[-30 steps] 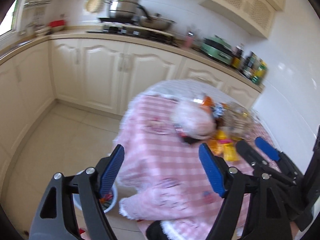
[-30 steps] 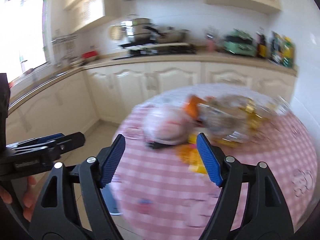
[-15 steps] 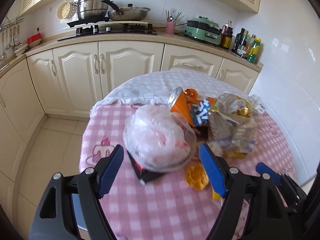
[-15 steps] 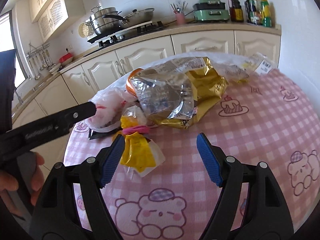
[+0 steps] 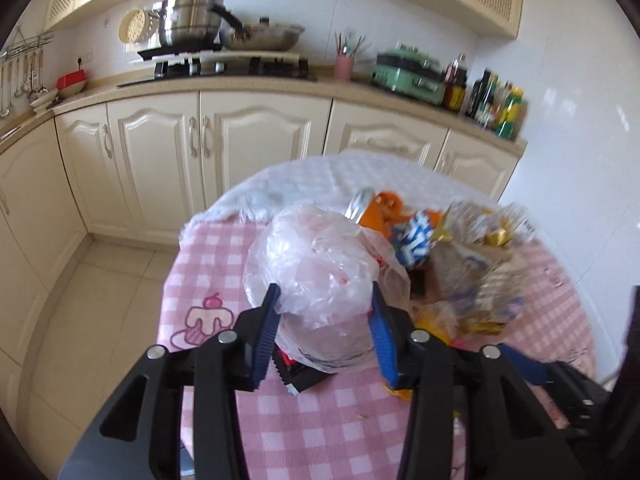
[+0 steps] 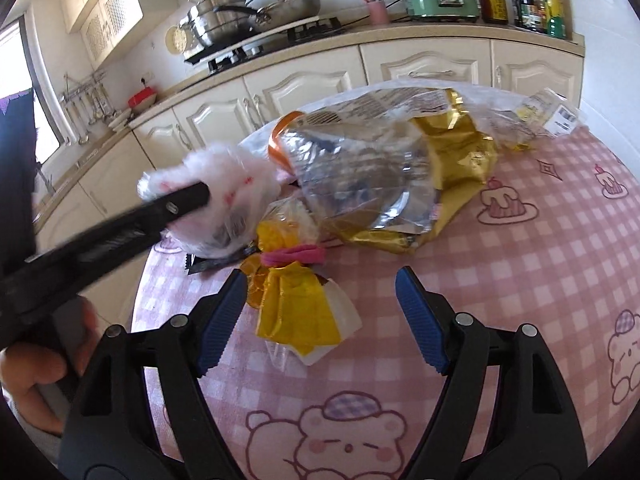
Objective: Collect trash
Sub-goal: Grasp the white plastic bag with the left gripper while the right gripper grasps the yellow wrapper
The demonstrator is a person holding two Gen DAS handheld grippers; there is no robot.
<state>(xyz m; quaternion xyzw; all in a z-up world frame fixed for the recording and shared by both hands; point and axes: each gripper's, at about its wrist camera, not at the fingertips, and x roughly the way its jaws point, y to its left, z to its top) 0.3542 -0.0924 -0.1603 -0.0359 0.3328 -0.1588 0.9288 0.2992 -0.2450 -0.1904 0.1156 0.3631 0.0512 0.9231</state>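
Left wrist view: left gripper [image 5: 325, 322] jaws narrowed around crumpled clear plastic bag with red print [image 5: 316, 276], pads pressing both its sides; bag at near-left of trash heap on pink checked tablecloth surface [image 5: 216, 264]. Orange can [image 5: 374, 210] and silver-gold foil snack bag [image 5: 476, 268] behind.

Right wrist view: right gripper [image 6: 320, 314] jaws wide, holding nothing, straddling yellow wrapper tied with pink band [image 6: 298, 308], not touching.

Step judged: grasping first pieces. Next: lift plastic bag clear, close right jaws on wrapper.

Black frames, seemingly ribbed blue fingers [image 6: 416, 320]
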